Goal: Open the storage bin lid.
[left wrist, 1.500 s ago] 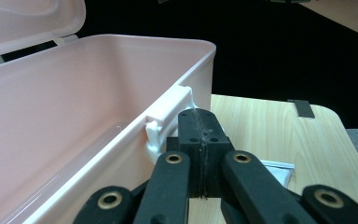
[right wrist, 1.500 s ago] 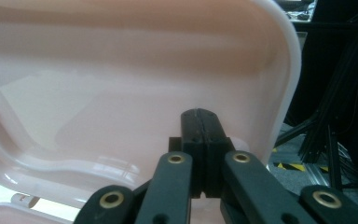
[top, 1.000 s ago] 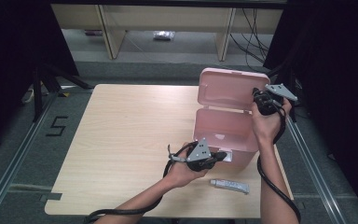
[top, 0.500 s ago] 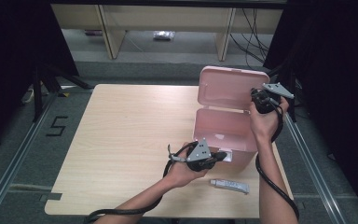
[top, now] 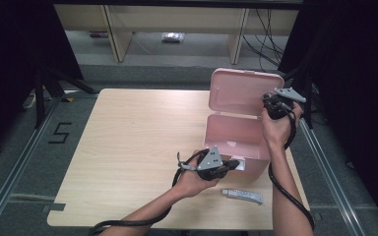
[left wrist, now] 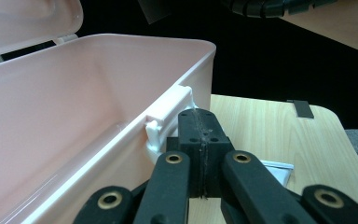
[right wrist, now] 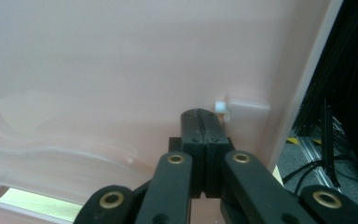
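Note:
A pink plastic box point(top: 236, 140) stands open at the table's right side, its lid point(top: 241, 93) upright behind it. My left gripper point(top: 236, 163) is shut with nothing in it, its tips against the box's front wall point(left wrist: 74, 121) beside the white latch point(left wrist: 168, 116). The right gripper point(top: 267, 101) is also shut and empty. Its tips point(right wrist: 203, 114) rest on the inner face of the lid point(right wrist: 121, 70), near the right edge and next to a small white nub point(right wrist: 220, 106).
A flat silver tube point(top: 242, 195) lies on the table point(top: 128, 147) in front of the box, near the front edge. The table's right edge runs close beside the box. Black cables trail from both grippers.
The right gripper has edged slightly left, toward the lid. The left gripper, the box and the lid stay where they were.

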Tool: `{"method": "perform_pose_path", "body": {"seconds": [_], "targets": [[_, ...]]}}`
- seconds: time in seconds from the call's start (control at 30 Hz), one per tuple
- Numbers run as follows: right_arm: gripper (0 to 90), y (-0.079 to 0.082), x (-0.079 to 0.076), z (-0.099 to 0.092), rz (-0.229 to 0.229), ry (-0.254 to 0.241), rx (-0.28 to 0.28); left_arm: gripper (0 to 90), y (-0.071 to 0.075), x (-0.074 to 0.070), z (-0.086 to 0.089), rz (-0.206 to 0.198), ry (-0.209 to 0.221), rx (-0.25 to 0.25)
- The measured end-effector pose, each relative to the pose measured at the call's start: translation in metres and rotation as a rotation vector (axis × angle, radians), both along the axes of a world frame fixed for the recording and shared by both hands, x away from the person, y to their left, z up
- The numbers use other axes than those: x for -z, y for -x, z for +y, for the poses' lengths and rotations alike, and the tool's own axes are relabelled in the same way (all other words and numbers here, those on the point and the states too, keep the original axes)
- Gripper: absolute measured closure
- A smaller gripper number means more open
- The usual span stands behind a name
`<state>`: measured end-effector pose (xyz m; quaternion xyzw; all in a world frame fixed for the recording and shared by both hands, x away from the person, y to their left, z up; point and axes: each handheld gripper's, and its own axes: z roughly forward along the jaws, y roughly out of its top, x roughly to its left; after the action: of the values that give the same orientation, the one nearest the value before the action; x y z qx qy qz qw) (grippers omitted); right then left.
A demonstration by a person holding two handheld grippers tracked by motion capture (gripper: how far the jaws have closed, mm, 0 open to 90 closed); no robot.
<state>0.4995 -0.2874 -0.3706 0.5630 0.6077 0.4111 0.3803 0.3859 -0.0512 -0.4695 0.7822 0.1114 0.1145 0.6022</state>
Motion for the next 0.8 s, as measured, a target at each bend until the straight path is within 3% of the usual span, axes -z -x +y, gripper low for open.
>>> {"method": "perform_pose_path", "body": {"seconds": [0.17, 0.2, 0.3, 0.53, 0.57, 0.8], "targets": [[90.0, -0.002, 0.002, 0.003, 0.024, -0.018, 0.003, 89.4, 0.0, 0.0, 0.0, 0.002, 0.0, 0.0], [90.0, -0.003, 0.002, 0.001, 0.021, 0.015, -0.006, 89.4, 0.0, 0.0, 0.0, 0.003, 0.001, 0.0], [90.0, -0.004, 0.003, 0.005, 0.04, -0.015, 0.005, 89.4, 0.0, 0.0, 0.0, 0.002, 0.0, 0.0], [90.0, -0.008, 0.006, 0.005, 0.057, 0.02, -0.002, 89.4, 0.0, 0.0, 0.0, 0.002, -0.001, 0.001], [90.0, -0.007, 0.007, 0.007, 0.07, -0.004, 0.014, 89.4, 0.0, 0.0, 0.0, 0.002, -0.001, 0.001], [90.0, -0.011, 0.011, 0.006, 0.096, -0.003, 0.012, 89.4, 0.0, 0.0, 0.0, 0.003, -0.004, 0.001]]}}
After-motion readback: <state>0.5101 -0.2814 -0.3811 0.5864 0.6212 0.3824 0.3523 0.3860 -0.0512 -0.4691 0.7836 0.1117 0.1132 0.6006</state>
